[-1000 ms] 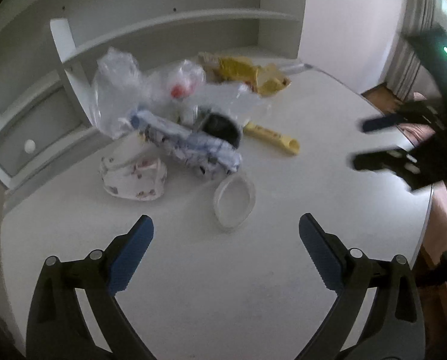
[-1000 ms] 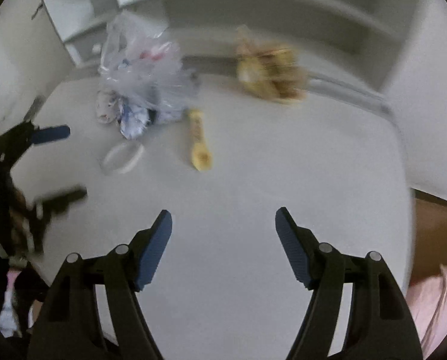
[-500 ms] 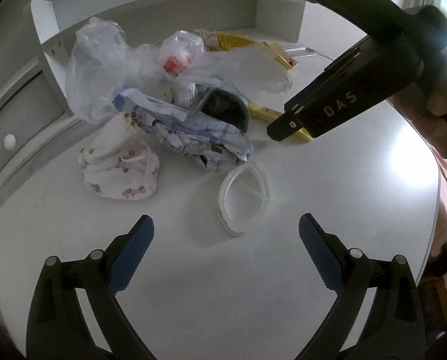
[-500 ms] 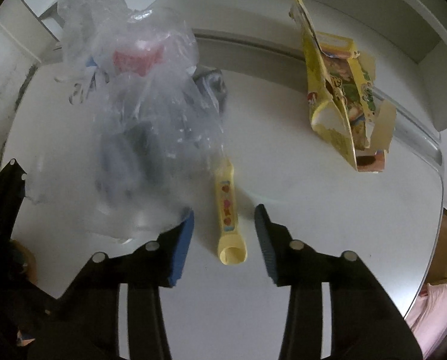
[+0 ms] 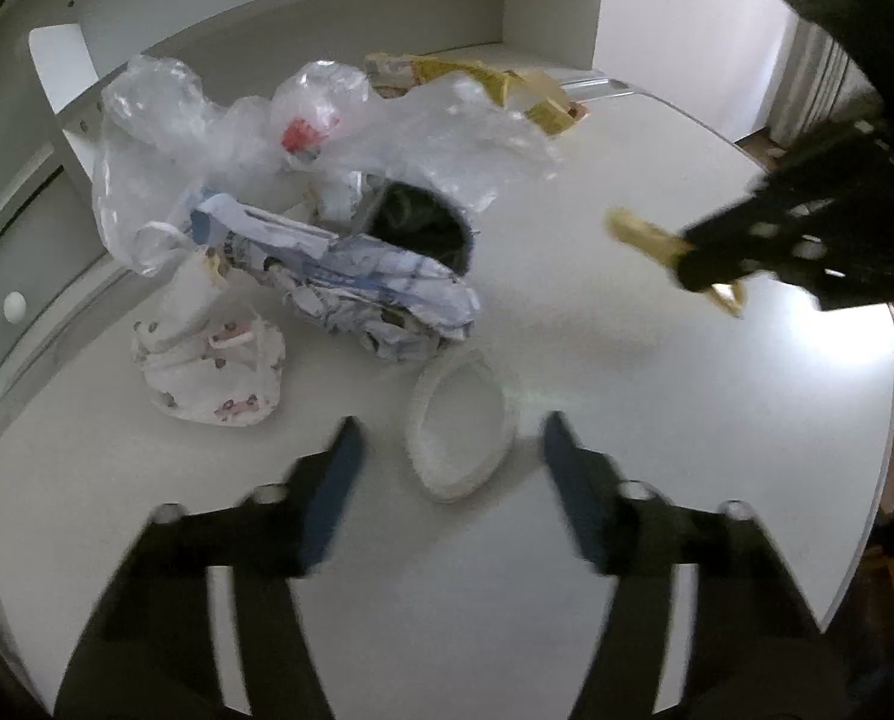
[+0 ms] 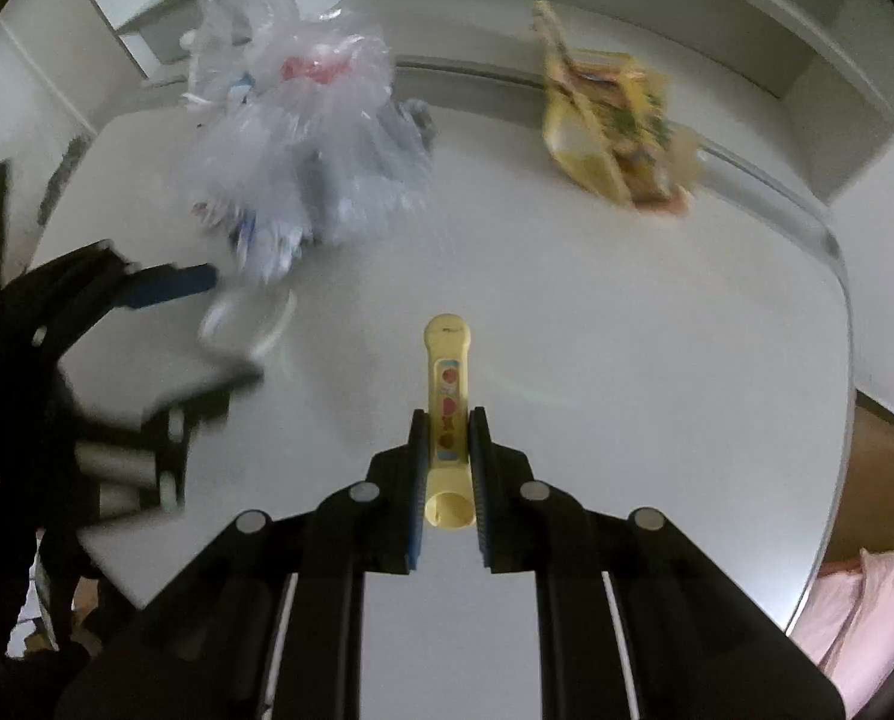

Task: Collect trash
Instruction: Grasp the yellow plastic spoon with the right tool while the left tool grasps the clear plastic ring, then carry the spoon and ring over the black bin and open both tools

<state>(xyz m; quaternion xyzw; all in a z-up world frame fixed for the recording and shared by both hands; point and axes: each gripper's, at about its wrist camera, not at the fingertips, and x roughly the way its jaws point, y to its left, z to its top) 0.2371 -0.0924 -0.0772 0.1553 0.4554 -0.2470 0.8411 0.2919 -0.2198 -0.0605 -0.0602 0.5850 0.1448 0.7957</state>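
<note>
Trash lay mostly uncollected on the bench. Right tool was closing, pads gripping a yellow tube; left tool was closing around a white ring, not yet gripping.

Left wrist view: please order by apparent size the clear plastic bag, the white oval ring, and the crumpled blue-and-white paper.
1. Clear plastic bag, largest.
2. Crumpled blue-and-white paper.
3. White oval ring, smallest, although it lies nearest the camera.
</note>
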